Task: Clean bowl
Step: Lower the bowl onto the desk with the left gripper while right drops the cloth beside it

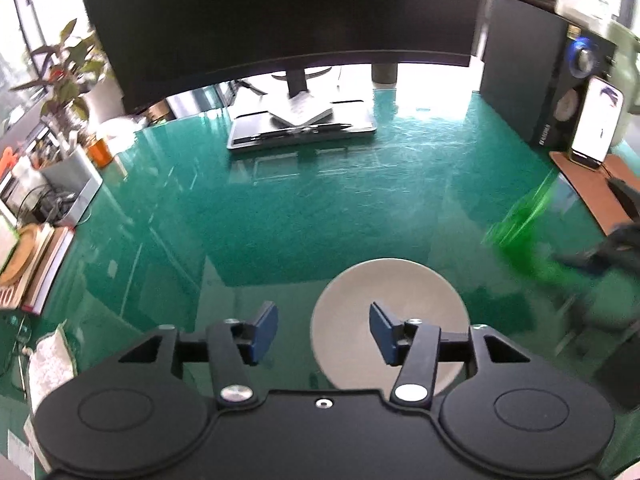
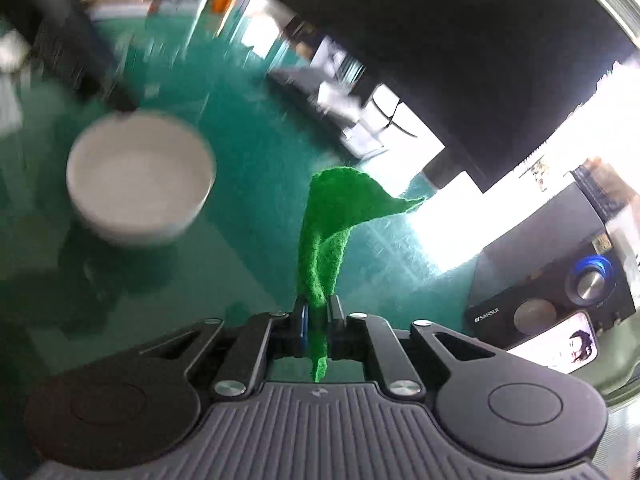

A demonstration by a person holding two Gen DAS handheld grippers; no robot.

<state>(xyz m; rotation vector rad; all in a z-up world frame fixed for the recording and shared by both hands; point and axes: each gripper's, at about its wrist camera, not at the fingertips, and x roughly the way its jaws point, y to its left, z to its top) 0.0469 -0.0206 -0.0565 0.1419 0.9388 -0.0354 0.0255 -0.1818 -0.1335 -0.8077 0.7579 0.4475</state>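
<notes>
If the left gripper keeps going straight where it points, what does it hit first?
Probably the white bowl. The left gripper has open, empty jaws; its right finger overlaps the bowl, while the left finger is over the green mat. Depth is unclear, so it may land on the bowl's near rim or just beside it.

Glossy green mat (image 1: 320, 208) — fuzzy cloth (image 2: 324, 240), smooth white bowl (image 2: 140, 184).

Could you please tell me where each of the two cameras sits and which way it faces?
Left wrist: on the left gripper, looking down at the bowl and monitor; open jaws show.
Right wrist: on the right gripper, tilted toward the desk; jaws around the green cloth.
Shared: bowl, cloth, monitor, green desk mat.
</notes>
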